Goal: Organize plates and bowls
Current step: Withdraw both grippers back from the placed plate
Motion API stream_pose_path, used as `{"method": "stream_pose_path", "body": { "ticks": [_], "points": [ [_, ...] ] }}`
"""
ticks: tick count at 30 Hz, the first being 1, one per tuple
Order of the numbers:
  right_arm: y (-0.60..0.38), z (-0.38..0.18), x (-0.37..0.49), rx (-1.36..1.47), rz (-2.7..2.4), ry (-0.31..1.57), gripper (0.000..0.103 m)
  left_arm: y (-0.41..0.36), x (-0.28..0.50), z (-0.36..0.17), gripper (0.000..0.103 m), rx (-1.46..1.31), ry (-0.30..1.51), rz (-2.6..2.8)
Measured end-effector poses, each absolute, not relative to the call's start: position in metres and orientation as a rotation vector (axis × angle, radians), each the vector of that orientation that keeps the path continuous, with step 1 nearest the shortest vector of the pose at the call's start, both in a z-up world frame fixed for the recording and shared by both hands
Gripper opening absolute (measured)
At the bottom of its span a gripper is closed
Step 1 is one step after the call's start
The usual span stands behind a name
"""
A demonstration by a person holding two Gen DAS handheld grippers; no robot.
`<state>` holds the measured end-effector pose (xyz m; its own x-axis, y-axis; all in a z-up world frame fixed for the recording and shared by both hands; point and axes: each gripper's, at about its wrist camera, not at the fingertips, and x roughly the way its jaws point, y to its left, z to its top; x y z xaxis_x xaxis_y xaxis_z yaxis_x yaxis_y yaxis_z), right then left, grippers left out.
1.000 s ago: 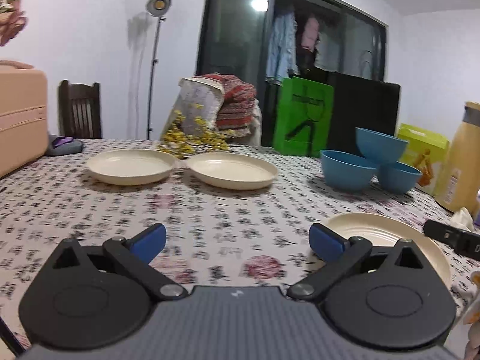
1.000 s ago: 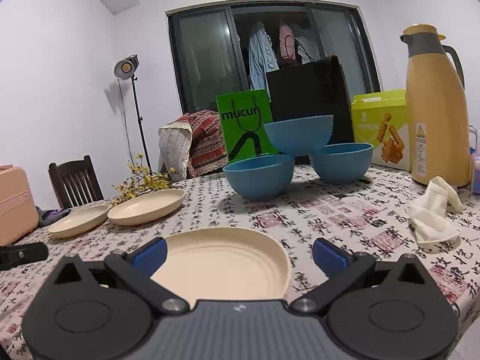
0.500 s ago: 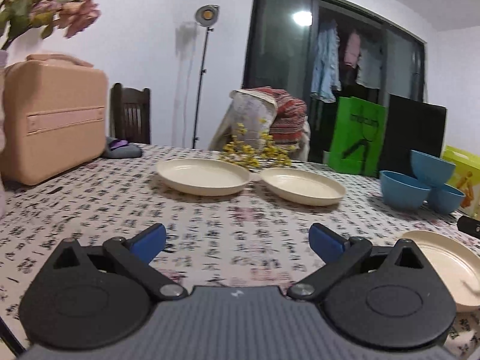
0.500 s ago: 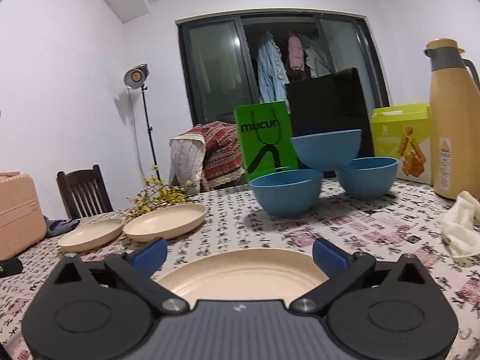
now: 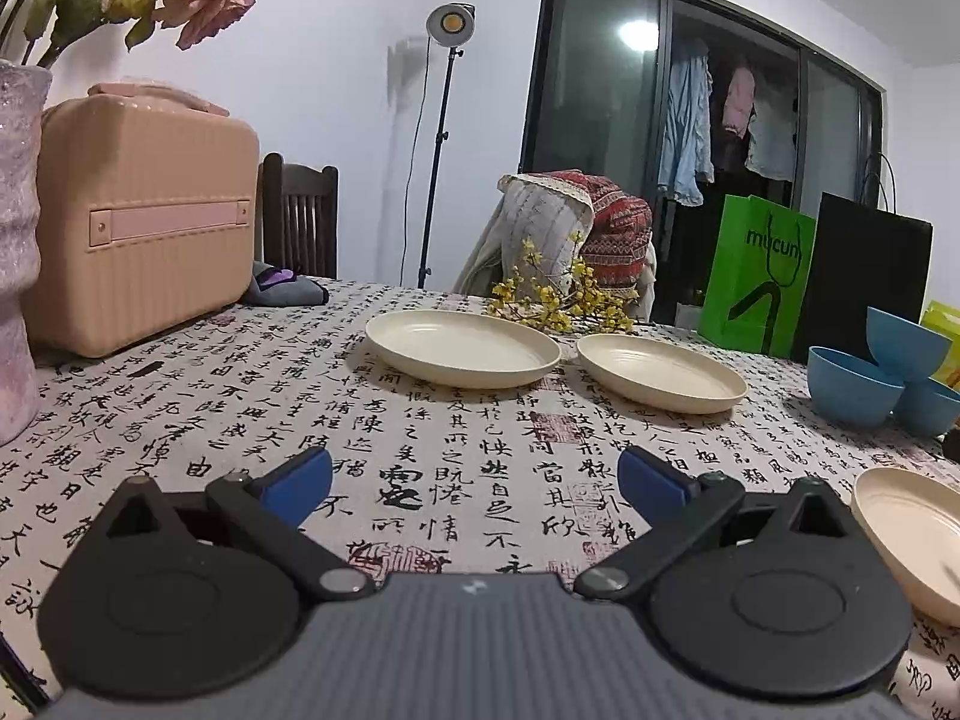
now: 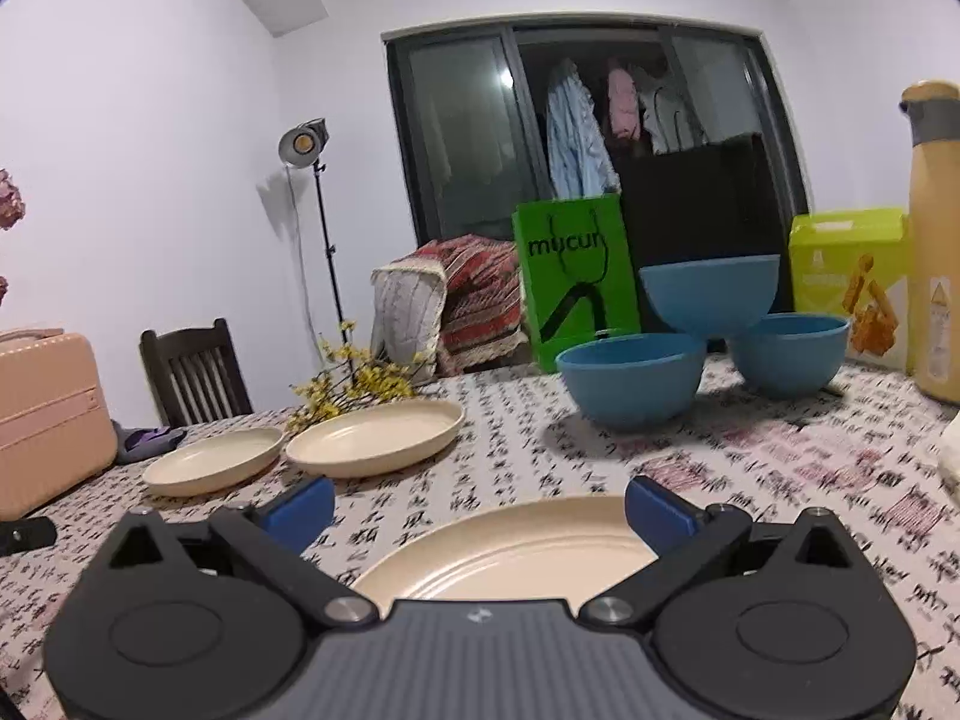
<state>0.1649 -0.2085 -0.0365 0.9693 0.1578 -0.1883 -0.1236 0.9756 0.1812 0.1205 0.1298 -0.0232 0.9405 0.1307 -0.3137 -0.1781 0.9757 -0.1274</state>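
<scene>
The green bag (image 5: pixel 757 276) standing at the far edge of the desk (image 5: pixel 420 450) carries the word "mucun" in dark letters; in the right wrist view the same bag (image 6: pixel 573 282) shows the same word. The cloth over the desk is printed all over with black Chinese calligraphy and a few red seal stamps. The yellow box (image 6: pixel 852 285) bears printed pictures and small lettering too small to read, and the tall yellow flask (image 6: pixel 933 240) has a small label that cannot be read either.

Three cream plates are in sight. Two lie side by side far across the desk: the left plate (image 5: pixel 463 348) and the right plate (image 5: pixel 661 372), close together, near a sprig of yellow flowers (image 5: pixel 558 294). The third plate (image 6: pixel 510 552) lies just in front of the right claw (image 6: pixel 479 507), whose blue-tipped fingers stand wide apart with the plate's near rim between them, not gripping it. From the left wrist view this third plate (image 5: pixel 912 534) shows at the right edge.

Three blue bowls (image 6: pixel 702 330) are grouped together: two sit on the desk and one rests on top, across their rims.

The left claw (image 5: pixel 474 477) is spread wide over bare cloth, holding nothing. A peach case (image 5: pixel 144 222) and a vase with pink flowers (image 5: pixel 15 240) stand at the left.
</scene>
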Motion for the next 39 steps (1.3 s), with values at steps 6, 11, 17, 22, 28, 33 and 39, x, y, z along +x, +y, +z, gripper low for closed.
{"method": "stream_pose_path", "body": {
  "ticks": [6, 11, 17, 22, 28, 33, 39],
  "points": [
    [-0.201, -0.035, 0.175, 0.139, 0.156, 0.203, 0.103, 0.130, 0.120, -0.026, 0.103, -0.170, 0.302, 0.164],
    [-0.198, -0.036, 0.173, 0.128, 0.168, 0.188, 0.103, 0.128, 0.117, -0.025, 0.103, -0.170, 0.279, 0.166],
    [-0.198, -0.037, 0.170, 0.128, 0.193, 0.170, 0.103, 0.128, 0.114, -0.026, 0.103, -0.176, 0.263, 0.167],
    [-0.199, -0.037, 0.167, 0.133, 0.196, 0.156, 0.103, 0.130, 0.112, -0.026, 0.103, -0.187, 0.250, 0.179],
    [-0.199, -0.037, 0.166, 0.132, 0.194, 0.151, 0.103, 0.128, 0.112, -0.025, 0.103, -0.179, 0.252, 0.181],
    [-0.196, -0.037, 0.164, 0.114, 0.195, 0.144, 0.103, 0.128, 0.112, -0.025, 0.103, -0.177, 0.255, 0.181],
    [-0.194, -0.037, 0.163, 0.102, 0.186, 0.140, 0.103, 0.129, 0.115, -0.025, 0.103, -0.175, 0.270, 0.181]
  ]
}}
